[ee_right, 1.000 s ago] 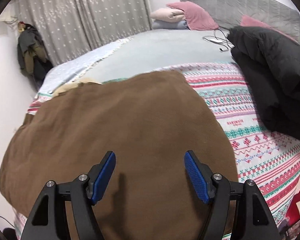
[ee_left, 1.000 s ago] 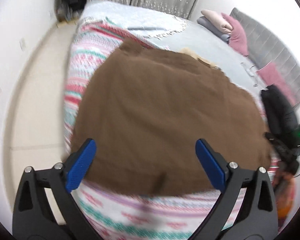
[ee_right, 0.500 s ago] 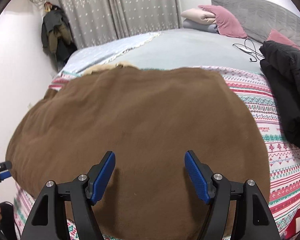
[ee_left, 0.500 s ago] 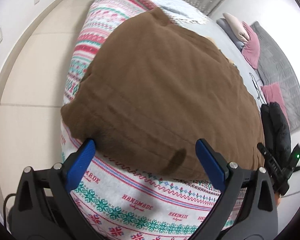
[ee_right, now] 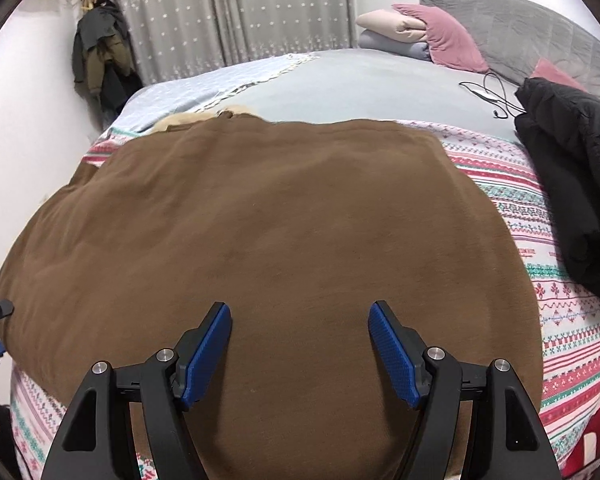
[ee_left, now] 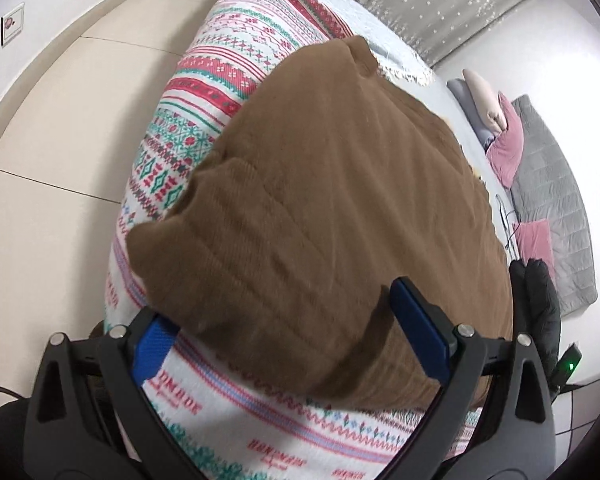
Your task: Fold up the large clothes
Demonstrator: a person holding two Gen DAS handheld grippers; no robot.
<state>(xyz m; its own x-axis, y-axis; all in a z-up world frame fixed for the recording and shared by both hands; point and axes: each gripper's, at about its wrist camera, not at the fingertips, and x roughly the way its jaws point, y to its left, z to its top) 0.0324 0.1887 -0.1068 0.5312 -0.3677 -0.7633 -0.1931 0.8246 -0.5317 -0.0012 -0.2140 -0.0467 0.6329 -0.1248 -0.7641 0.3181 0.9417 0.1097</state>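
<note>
A large brown fleece garment [ee_right: 260, 232] lies spread flat across the foot of the bed [ee_right: 364, 80], on top of a white knitted-pattern blanket with red and green bands [ee_left: 236, 64], which gives it a broad, soft surface to be folded on. Its ribbed near corner [ee_left: 236, 240] sits close to the blanket's edge in the left wrist view, and that corner looks like the natural place to take hold for the next fold. The left hand-held gripper [ee_left: 292, 336] hangs just over this ribbed edge, its blue-padded jaws spread wide and grasping nothing; one pad sits beside the cloth's corner, the other over the cloth, so it appears lined up to pinch the hem. The right hand-held gripper [ee_right: 300, 352] is likewise released, jaws apart above the garment's near middle, with only flat cloth under them, probably waiting to take the matching edge. A black padded jacket [ee_right: 572, 184] lies heaped at the right side of the bed, well clear of the working area. Printed in red on the blanket, the word "HANDMADE" [ee_left: 276, 454] can be read in several spots; smaller lettering under it is too blurred to make out.
</note>
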